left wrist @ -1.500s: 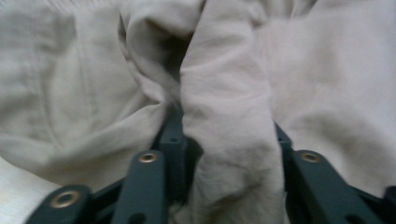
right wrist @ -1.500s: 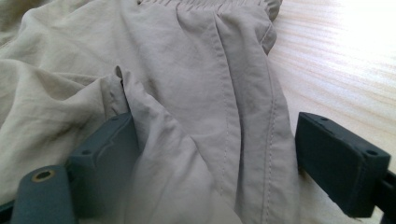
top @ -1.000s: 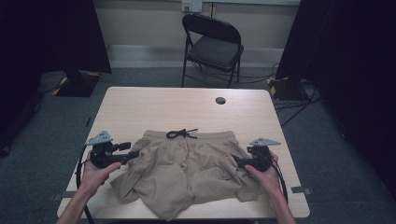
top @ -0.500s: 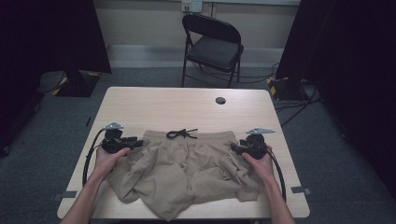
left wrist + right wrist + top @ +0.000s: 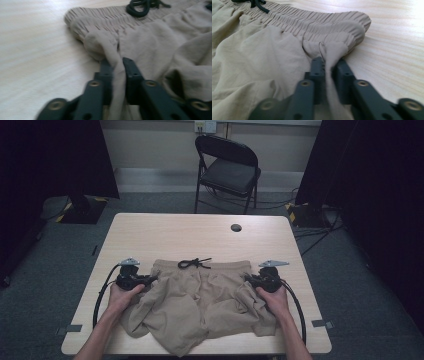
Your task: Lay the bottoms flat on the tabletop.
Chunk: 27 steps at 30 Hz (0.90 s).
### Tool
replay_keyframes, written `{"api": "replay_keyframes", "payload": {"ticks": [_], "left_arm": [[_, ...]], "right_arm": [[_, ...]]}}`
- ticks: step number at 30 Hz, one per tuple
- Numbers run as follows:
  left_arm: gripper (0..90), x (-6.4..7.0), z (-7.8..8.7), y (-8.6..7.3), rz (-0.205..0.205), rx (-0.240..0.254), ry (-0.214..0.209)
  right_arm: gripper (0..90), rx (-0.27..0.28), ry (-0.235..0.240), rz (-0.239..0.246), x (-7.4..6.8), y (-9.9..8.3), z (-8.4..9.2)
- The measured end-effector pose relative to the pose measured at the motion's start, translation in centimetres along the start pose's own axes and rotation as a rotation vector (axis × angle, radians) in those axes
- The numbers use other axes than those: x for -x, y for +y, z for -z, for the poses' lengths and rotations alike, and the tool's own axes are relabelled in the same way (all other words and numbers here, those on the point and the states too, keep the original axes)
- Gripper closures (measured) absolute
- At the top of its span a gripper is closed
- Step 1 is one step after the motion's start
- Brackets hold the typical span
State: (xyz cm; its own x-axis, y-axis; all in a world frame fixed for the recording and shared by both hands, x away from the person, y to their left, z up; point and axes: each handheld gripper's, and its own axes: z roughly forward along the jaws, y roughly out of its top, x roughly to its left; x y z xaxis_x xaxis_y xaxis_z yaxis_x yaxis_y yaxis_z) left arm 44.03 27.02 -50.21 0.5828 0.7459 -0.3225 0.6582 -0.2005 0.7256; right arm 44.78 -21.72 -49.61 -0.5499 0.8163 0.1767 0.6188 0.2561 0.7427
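From the high view I saw the tan shorts lying on the table, nearer me than its dark grommet hole. My left gripper had just closed, pinching a fold of fabric. My right gripper did likewise.

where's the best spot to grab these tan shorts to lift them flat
At the two outer ends of the elastic waistband, one claw from each side. The shorts lie waistband away, legs rumpled; the left claw and right claw are already pinching fabric just below those corners.
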Motion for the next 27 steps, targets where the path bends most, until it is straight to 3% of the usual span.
{"api": "replay_keyframes", "payload": {"ticks": [7,14,27], "left_arm": [[88.1,0.3,0.2,-0.1,-0.004,-0.004,-0.004],[88.3,0.6,1.4,0.3,-0.003,0.051,-0.02],[88.6,2.1,3.9,1.5,-0.044,0.158,-0.033]], "right_arm": [[88.0,0.024,0.022,-0.038,0.4,-0.1,0.5],[88.6,0.097,0.046,-0.06,0.2,0.6,1.9],[88.7,0.213,0.058,-0.06,0.1,2.2,4.8]]}}
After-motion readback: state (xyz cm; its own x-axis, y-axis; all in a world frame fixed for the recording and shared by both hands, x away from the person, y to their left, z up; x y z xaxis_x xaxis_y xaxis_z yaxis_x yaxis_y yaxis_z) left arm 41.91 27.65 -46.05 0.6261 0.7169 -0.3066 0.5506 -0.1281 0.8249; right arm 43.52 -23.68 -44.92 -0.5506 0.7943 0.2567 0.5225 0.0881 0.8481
